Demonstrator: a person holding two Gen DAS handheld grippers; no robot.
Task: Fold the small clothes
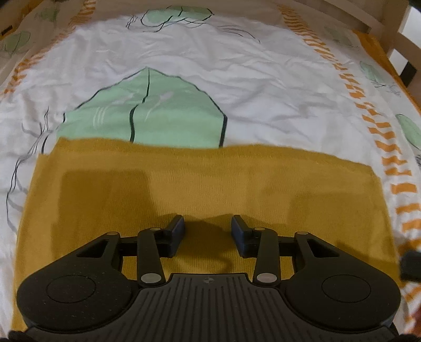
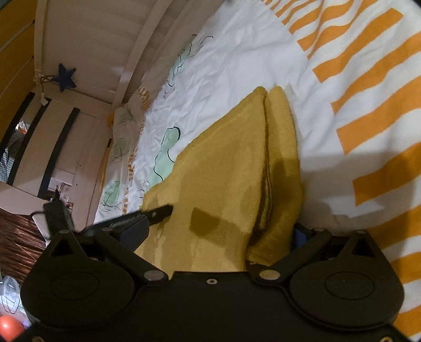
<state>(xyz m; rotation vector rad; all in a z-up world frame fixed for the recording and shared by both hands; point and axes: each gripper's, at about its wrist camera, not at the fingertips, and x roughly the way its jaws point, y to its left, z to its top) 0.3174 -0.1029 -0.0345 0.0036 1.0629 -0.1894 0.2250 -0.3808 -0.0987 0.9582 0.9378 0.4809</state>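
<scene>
A mustard-yellow knit garment point(image 1: 210, 184) lies flat on the bed sheet, folded into a wide rectangle. My left gripper point(image 1: 208, 231) is open just above its near part, holding nothing. In the right wrist view the same garment point(image 2: 223, 171) lies with a doubled fold along its right side. My right gripper point(image 2: 218, 234) stands wide open around the garment's near end; cloth fills the gap between its fingers. The left gripper's body point(image 2: 131, 221) shows at the left edge of the garment.
The white sheet point(image 1: 236, 79) has green leaf prints and orange striped bands point(image 2: 368, 105). A wooden bed frame point(image 1: 381, 21) rises at the far right. A white rail with a blue star point(image 2: 65, 77) and room clutter lie beyond the bed's left side.
</scene>
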